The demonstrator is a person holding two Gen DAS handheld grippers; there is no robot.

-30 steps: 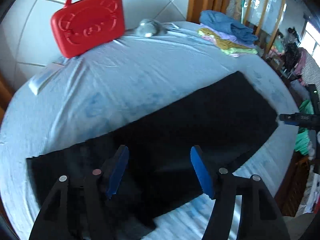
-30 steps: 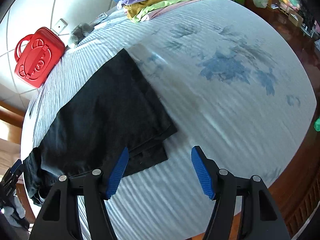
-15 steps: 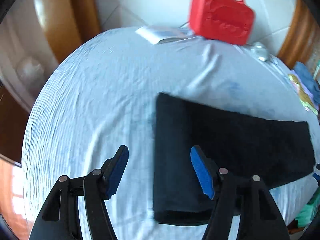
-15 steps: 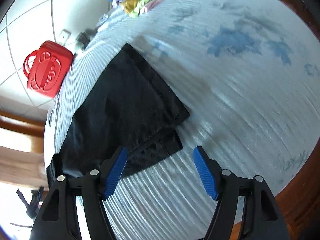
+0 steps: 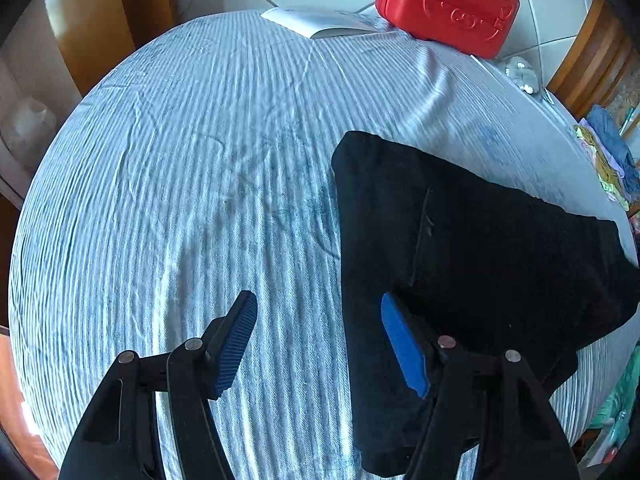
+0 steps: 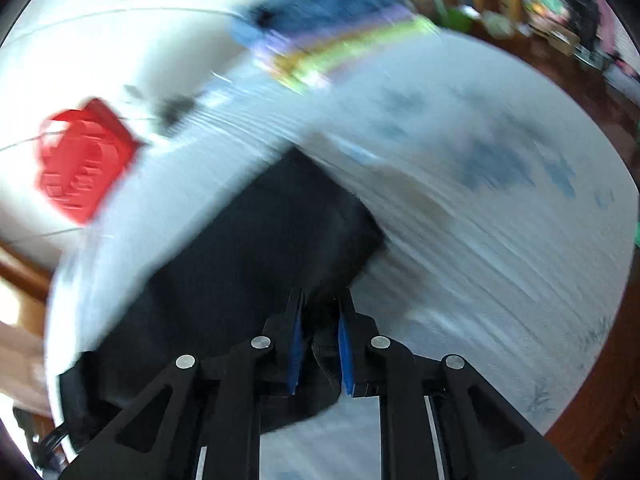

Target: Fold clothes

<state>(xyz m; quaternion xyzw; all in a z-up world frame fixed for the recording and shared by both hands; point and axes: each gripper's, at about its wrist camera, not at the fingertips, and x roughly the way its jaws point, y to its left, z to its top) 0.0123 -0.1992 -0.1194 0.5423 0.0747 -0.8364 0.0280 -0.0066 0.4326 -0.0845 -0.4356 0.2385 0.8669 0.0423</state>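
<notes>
Broadly, striped sheet (image 5: 200, 160), left hand-held gripper (image 5: 320, 340) wide, right hand-held gripper (image 6: 319, 340) pinching black garment (image 6: 260, 248).

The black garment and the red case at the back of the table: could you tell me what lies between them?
Only bare striped tablecloth separates the black garment from the red case; the left wrist view shows this clearly, while the right wrist view is too blurred.

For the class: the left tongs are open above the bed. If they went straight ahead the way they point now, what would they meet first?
Most likely the striped bedsheet, close beside the near edge of the black garment. The left tongs straddle that edge, so depth leaves it uncertain which comes first.
</notes>
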